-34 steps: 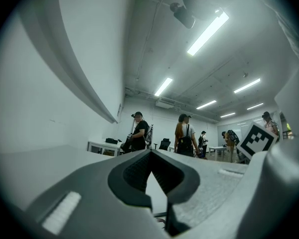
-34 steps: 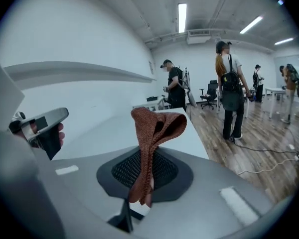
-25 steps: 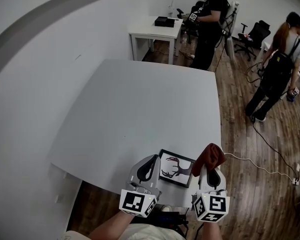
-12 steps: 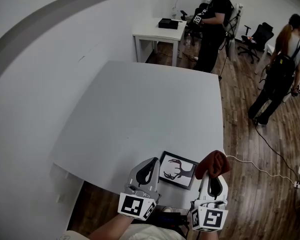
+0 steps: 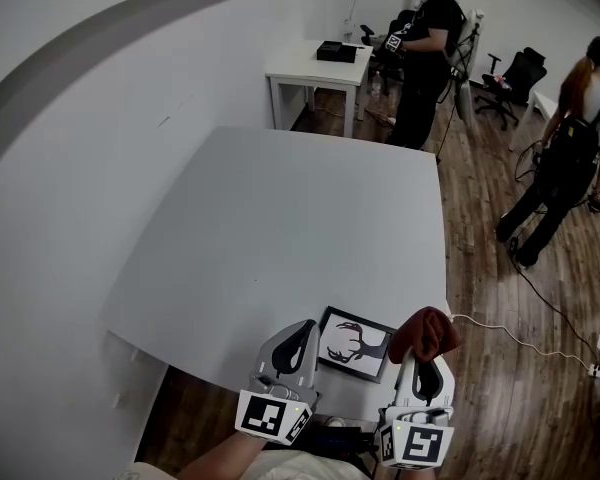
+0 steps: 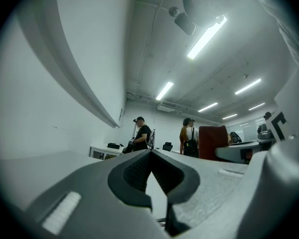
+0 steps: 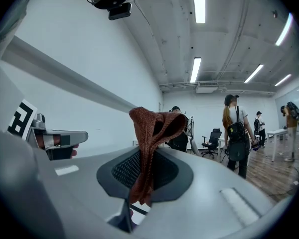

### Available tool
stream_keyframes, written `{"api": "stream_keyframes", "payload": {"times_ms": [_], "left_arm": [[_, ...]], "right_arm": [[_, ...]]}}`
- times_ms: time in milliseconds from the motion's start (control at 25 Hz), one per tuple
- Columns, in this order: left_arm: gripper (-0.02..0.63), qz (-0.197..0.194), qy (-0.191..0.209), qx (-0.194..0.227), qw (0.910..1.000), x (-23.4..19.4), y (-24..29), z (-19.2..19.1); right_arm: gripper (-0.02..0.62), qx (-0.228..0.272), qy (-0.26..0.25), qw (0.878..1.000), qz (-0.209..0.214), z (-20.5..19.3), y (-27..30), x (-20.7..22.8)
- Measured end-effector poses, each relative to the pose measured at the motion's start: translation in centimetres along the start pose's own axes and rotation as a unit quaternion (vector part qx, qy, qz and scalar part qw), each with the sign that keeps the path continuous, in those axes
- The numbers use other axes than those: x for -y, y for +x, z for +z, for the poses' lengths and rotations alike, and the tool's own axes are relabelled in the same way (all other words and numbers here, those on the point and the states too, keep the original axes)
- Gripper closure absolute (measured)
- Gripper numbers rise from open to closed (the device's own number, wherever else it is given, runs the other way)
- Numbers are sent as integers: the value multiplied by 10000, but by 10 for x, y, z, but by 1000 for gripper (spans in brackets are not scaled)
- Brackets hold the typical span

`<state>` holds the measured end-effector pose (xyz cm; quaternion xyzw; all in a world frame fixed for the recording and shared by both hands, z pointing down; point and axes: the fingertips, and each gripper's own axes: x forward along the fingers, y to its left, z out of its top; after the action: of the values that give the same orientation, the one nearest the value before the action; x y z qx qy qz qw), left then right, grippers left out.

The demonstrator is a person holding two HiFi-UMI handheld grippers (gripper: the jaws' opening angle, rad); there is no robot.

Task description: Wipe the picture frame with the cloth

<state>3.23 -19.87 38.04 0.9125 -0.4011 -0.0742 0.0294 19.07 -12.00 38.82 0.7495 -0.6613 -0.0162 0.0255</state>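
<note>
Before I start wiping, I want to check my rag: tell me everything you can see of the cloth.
The cloth is reddish-brown with a coarse knit, bunched and folded over. The right tongs are shut on its lower part, and its loose upper fold stands up above them. It is held near the table's front edge, just right of the picture frame. The views do not settle whether it touches the frame. Nothing but the tongs visibly holds it.

Hidden parts
Your left gripper (image 5: 304, 327) is overlapping the edge of the picture frame (image 5: 356, 344) beside it; the cloth (image 5: 427, 332) is masking your right gripper's (image 5: 421, 359) tips from above, its lower end disappearing between those jaws.
</note>
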Motion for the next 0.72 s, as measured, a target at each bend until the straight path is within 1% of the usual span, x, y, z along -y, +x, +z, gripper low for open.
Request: {"api": "stream_keyframes", "payload": {"times_ms": [720], "left_arm": [[606,-76,-5,-12,10000,4,4,-1]], "right_arm": [[535,15,-74,9999,-136,0,0,9]]}}
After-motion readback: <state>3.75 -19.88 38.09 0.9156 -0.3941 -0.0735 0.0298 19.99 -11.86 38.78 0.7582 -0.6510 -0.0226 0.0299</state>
